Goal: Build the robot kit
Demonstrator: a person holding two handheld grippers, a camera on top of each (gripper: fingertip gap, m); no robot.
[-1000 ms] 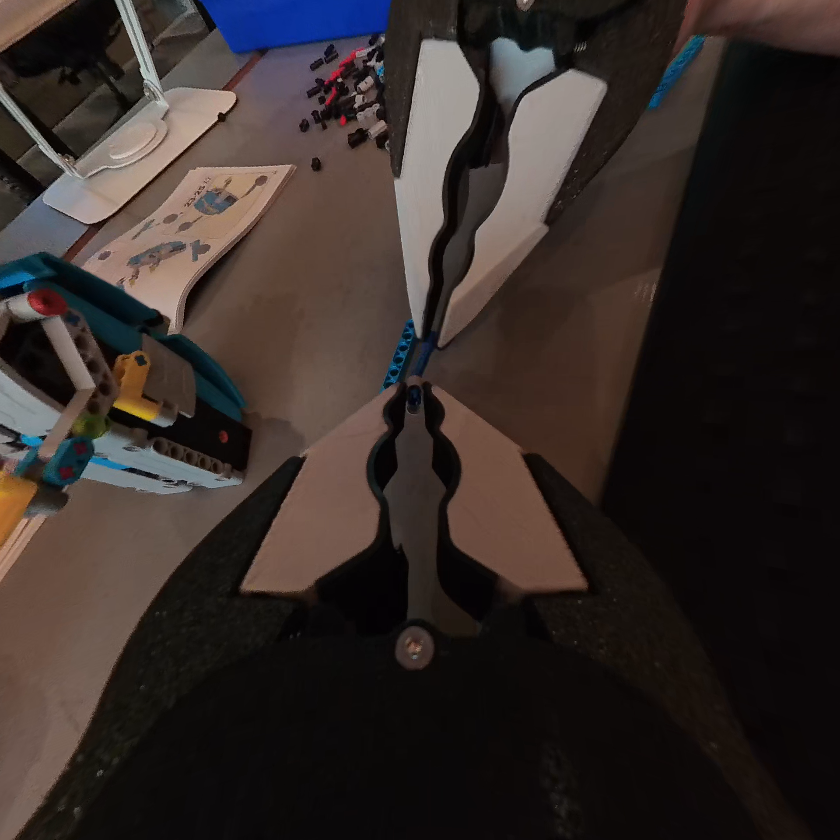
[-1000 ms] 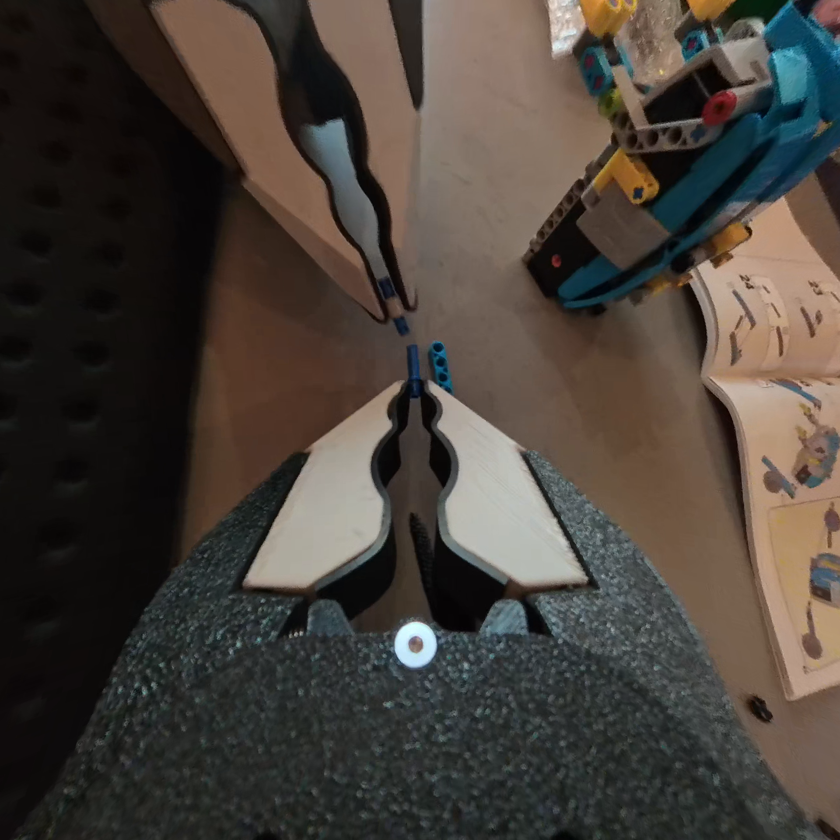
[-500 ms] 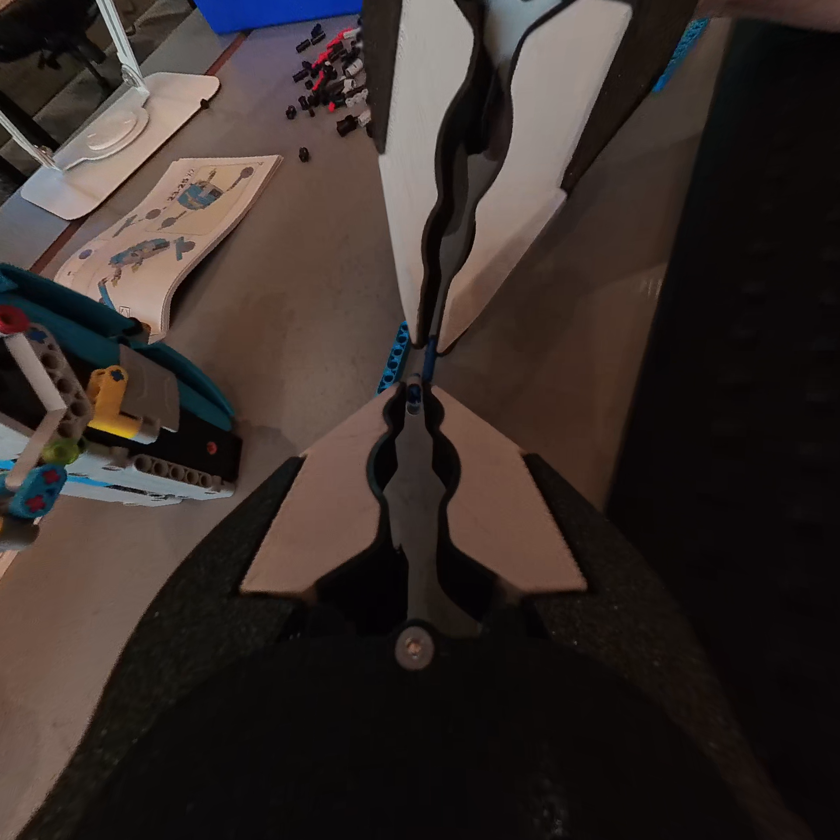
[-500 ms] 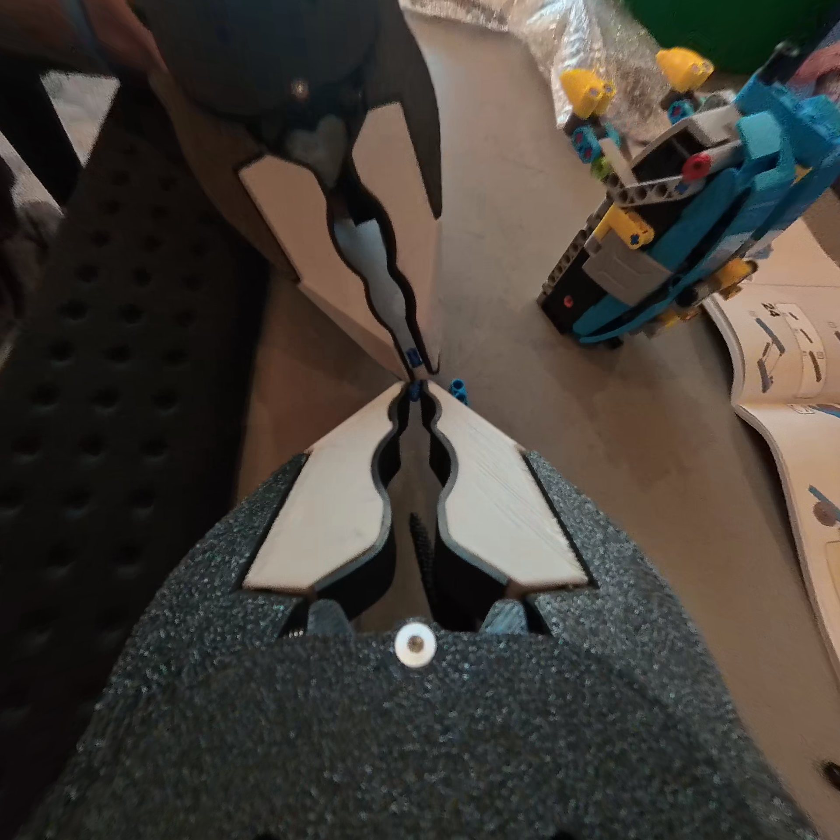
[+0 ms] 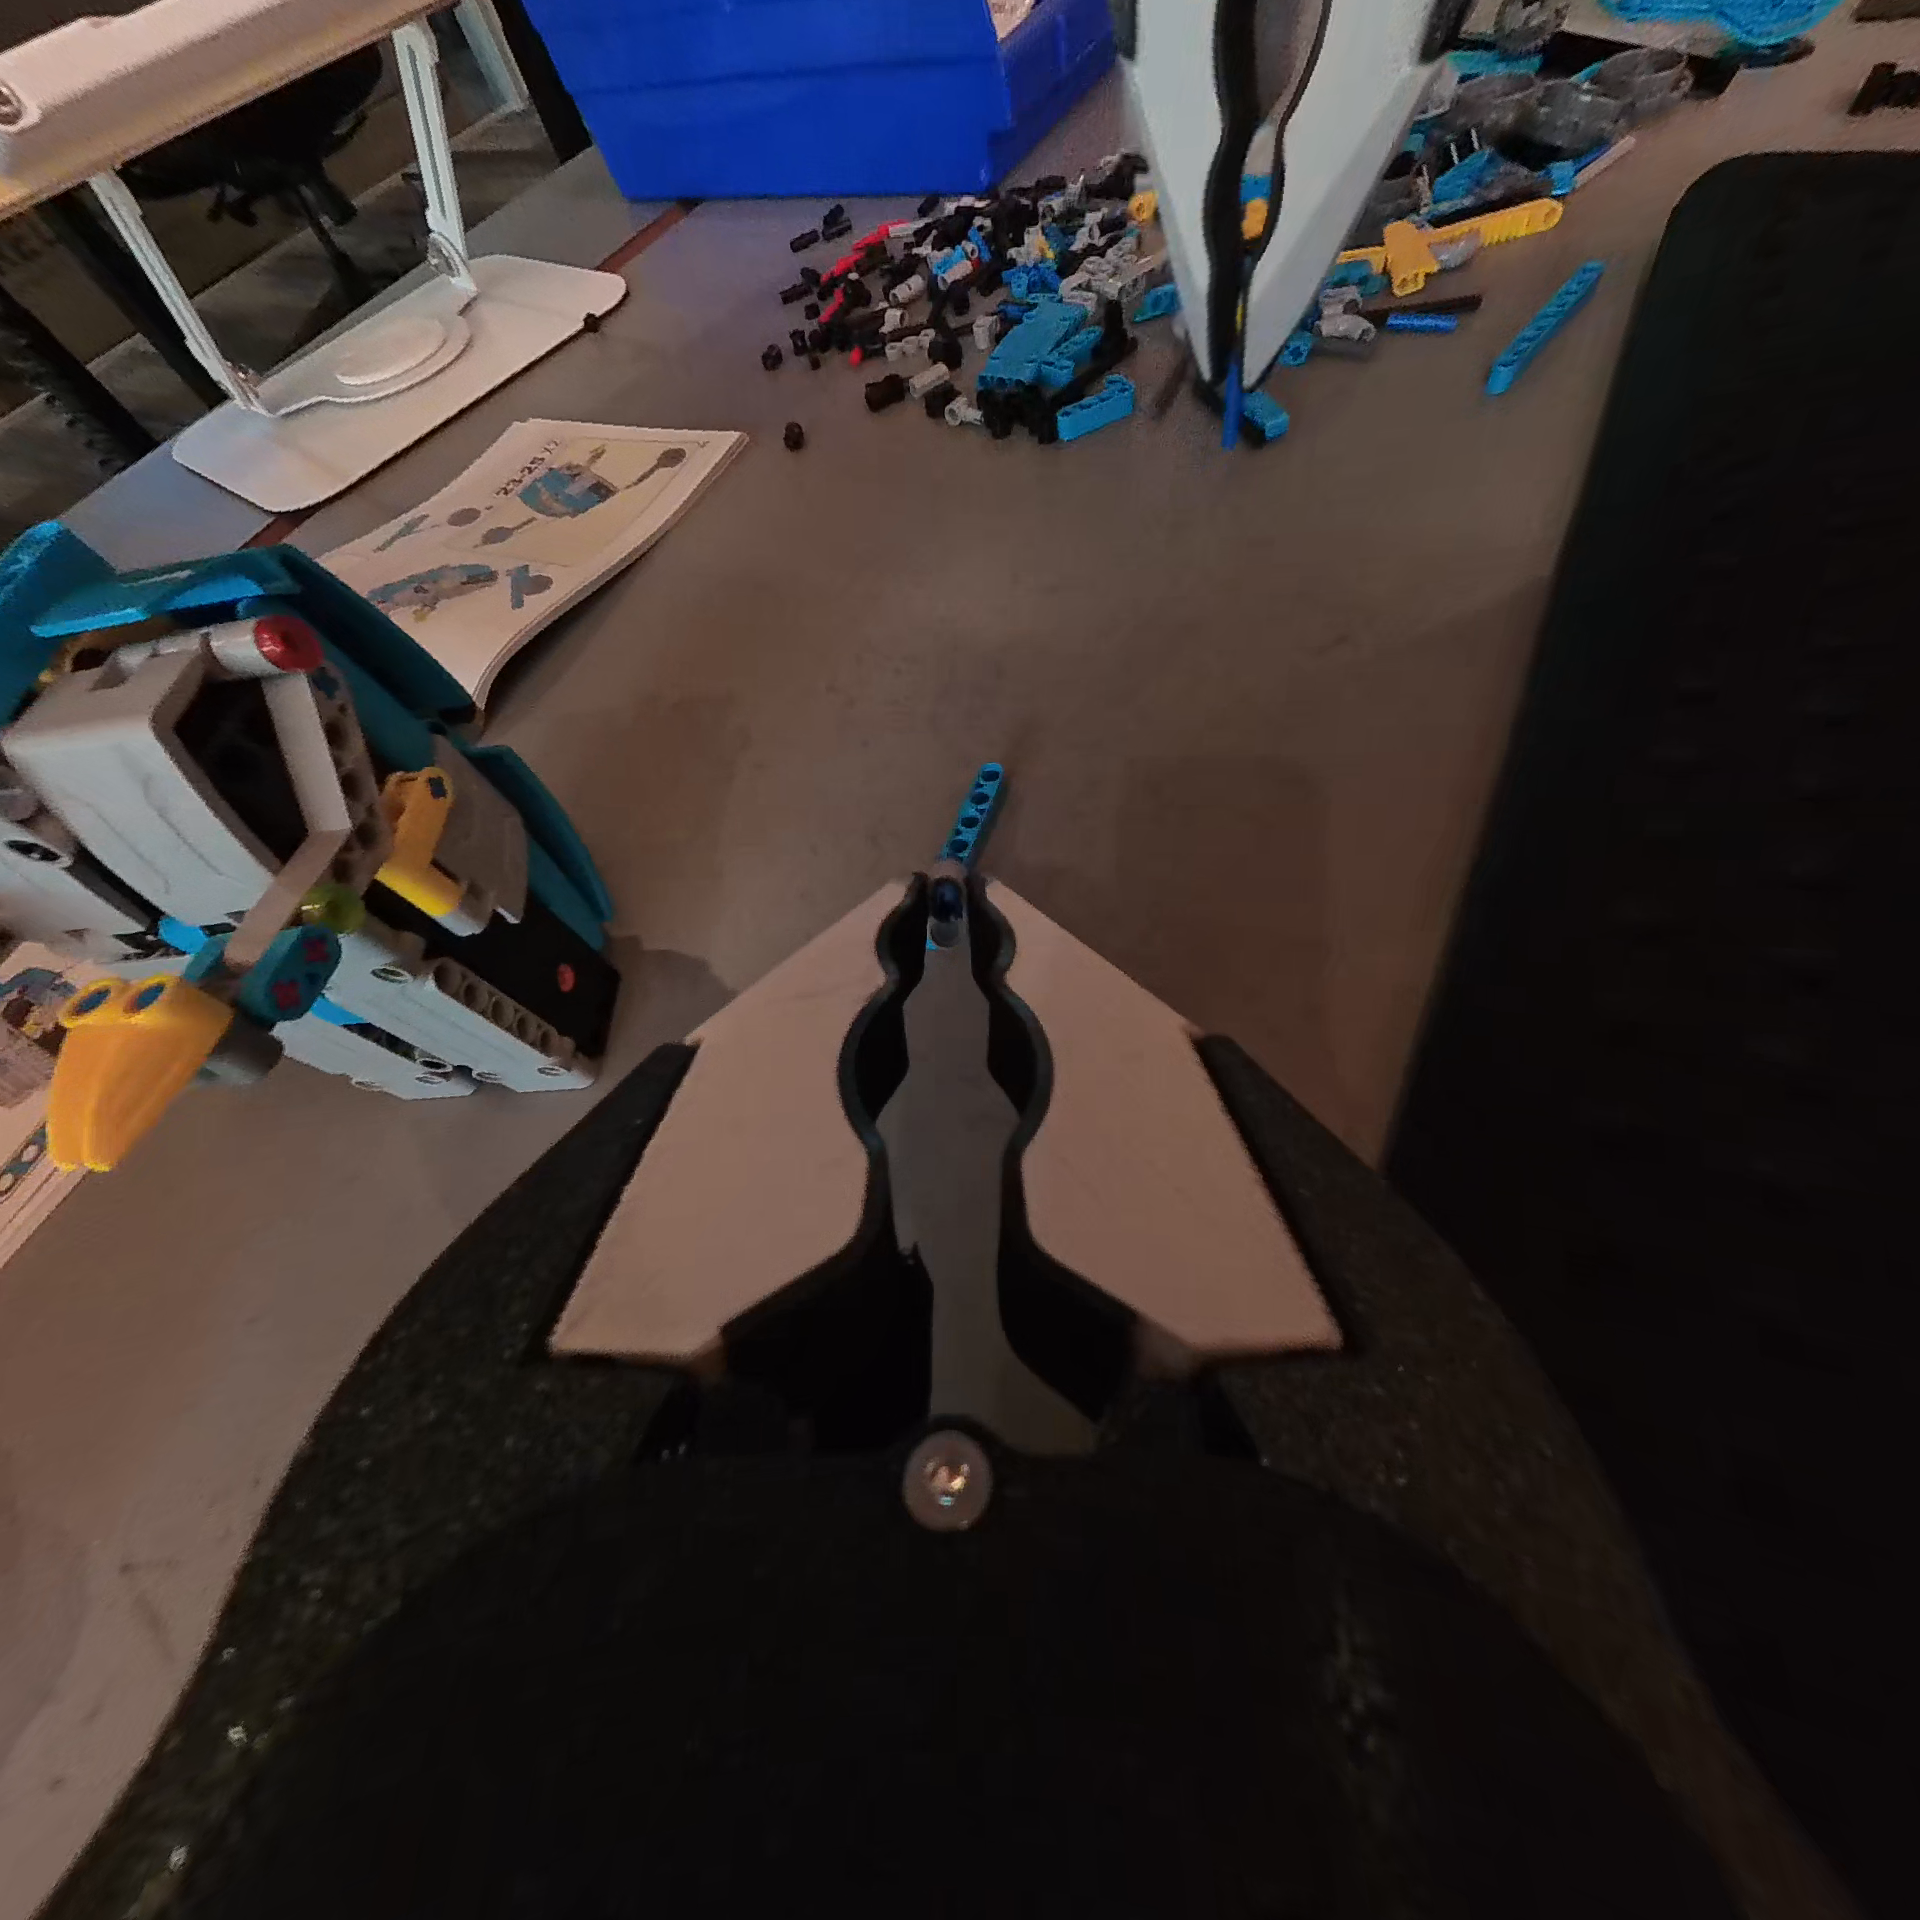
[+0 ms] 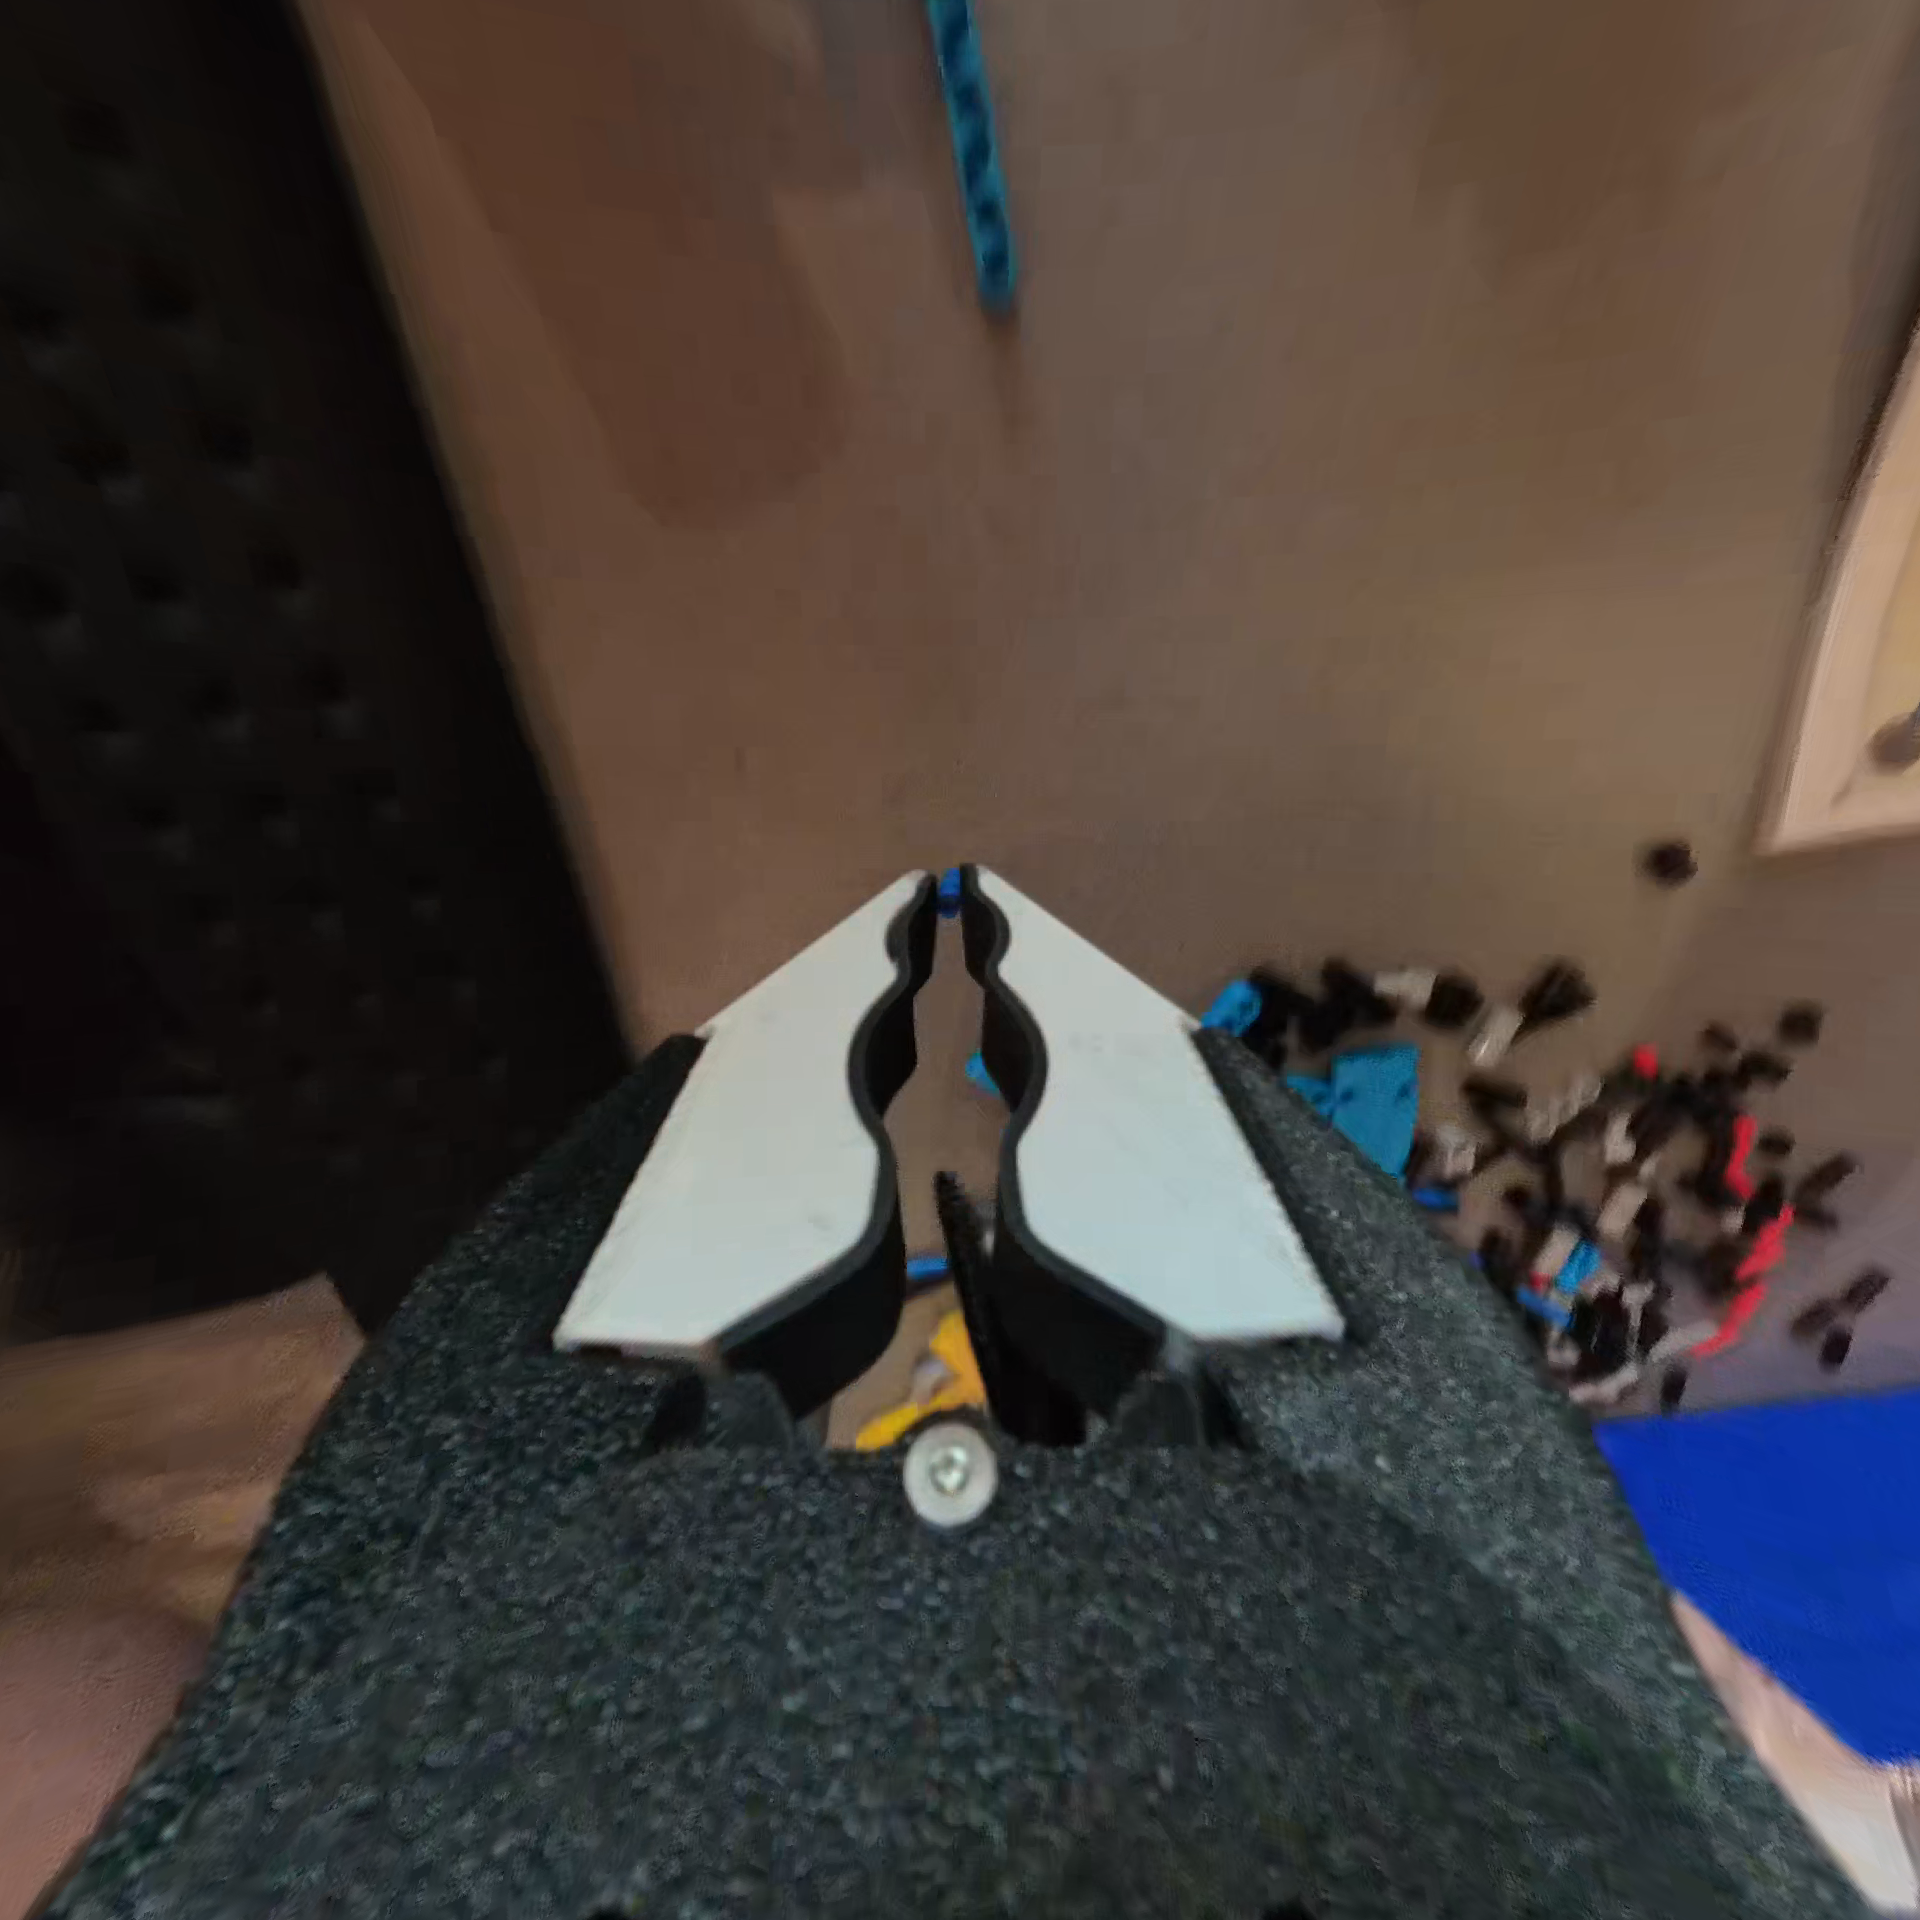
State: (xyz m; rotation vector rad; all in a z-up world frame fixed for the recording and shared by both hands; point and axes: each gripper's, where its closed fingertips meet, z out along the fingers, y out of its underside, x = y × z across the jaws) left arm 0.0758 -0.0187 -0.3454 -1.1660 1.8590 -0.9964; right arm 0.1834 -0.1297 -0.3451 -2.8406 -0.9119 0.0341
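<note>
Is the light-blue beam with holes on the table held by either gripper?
No: the light-blue beam lies free on the table, just beyond the left gripper.

bare tabletop (image 5: 1143, 675) ahead, brick model (image 5: 291, 862) left

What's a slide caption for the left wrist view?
Left gripper pinching a small dark-blue pin above a blue beam.

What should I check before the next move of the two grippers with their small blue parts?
1. Left gripper holds dark blue pin: ok, jaws shut on it.
2. Right gripper holds thin blue axle: ok.
3. Grippers apart: ok; the right one hangs over the loose parts pile.
4. Light blue beam free on the table: ok, just ahead of the left tips.
5. Axle clear of the pile: cannot tell.
6. Right wrist view sharp: not ok, blurred.
</note>
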